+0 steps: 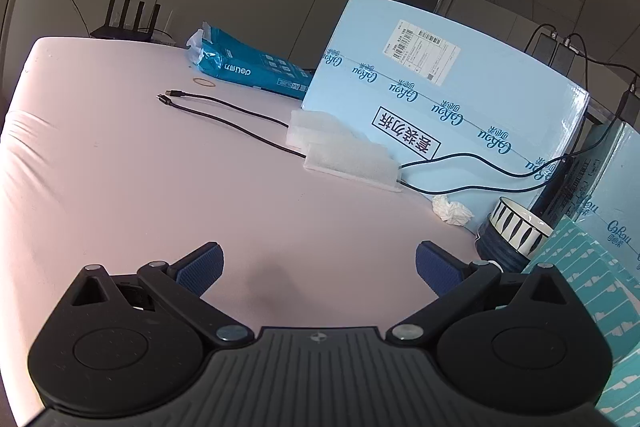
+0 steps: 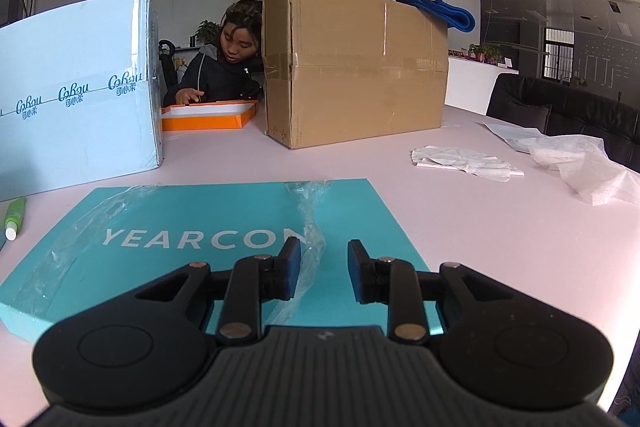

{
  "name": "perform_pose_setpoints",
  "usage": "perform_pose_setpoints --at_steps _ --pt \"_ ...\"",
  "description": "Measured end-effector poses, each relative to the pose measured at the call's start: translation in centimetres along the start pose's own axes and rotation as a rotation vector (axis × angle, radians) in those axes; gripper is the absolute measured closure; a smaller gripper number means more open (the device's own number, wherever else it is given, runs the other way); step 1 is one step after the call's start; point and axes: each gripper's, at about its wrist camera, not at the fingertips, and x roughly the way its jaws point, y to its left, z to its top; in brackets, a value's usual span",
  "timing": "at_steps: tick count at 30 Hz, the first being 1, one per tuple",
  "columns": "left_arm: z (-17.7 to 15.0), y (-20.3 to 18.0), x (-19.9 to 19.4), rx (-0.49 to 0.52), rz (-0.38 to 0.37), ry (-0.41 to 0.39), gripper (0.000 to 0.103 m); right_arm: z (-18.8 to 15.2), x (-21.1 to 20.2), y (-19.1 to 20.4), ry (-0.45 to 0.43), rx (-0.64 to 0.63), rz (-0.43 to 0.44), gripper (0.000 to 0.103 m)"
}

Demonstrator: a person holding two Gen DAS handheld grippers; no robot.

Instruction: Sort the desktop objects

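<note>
In the left wrist view my left gripper [image 1: 318, 273] is wide open and empty above the pink table [image 1: 120, 187]. Ahead lie a black cable [image 1: 224, 119], a rubber band [image 1: 204, 82], white foam pads [image 1: 344, 151], a crumpled tissue [image 1: 452, 211] and a striped bowl [image 1: 514, 227]. In the right wrist view my right gripper [image 2: 324, 263] is partly open and empty, just above a teal YEARCON box [image 2: 160, 227] with loose clear plastic film [image 2: 308, 223] on it. A green tube [image 2: 14, 217] lies at the left edge.
A big light-blue carton [image 1: 440, 99] stands at the right in the left view, also in the right view [image 2: 76, 87]. A blue Deli pack [image 1: 248, 65] and router [image 1: 124, 23] sit at the back. A brown carton [image 2: 356, 67], orange tray [image 2: 208, 117], white wrappers [image 2: 464, 159] and a seated person [image 2: 224, 63] lie ahead.
</note>
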Motion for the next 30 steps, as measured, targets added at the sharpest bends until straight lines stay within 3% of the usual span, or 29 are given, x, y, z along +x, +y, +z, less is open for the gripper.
perform_pose_setpoints --at_steps 1,3,5,7,16,22,30 --pt "0.0 -0.2 -0.4 0.014 -0.008 -0.019 0.0 0.0 0.0 0.0 -0.002 0.001 0.003 0.045" --pt "-0.2 -1.5 -1.4 0.087 -0.021 -0.058 0.0 0.0 -0.3 0.0 -0.015 0.007 0.012 0.021" --pt "-0.7 -3.1 -2.7 0.172 -0.038 -0.088 0.002 -0.1 -0.7 -0.1 -0.035 0.007 0.019 0.011" --pt "-1.2 -4.1 -3.9 0.186 -0.008 -0.11 0.001 -0.1 -0.9 0.1 -0.05 -0.008 0.028 0.004" --pt "-3.5 -4.5 -8.5 0.132 0.03 -0.212 0.001 -0.2 -1.2 -0.3 -0.061 0.005 0.038 0.0" --pt "-4.7 -5.9 -12.2 0.169 -0.082 -0.296 0.001 -0.2 -1.1 -0.8 -0.057 0.038 0.048 0.0" --pt "-8.6 -13.1 -17.7 0.383 -0.356 -0.347 0.0 -0.2 -1.0 -0.9 -0.05 0.046 0.061 0.0"
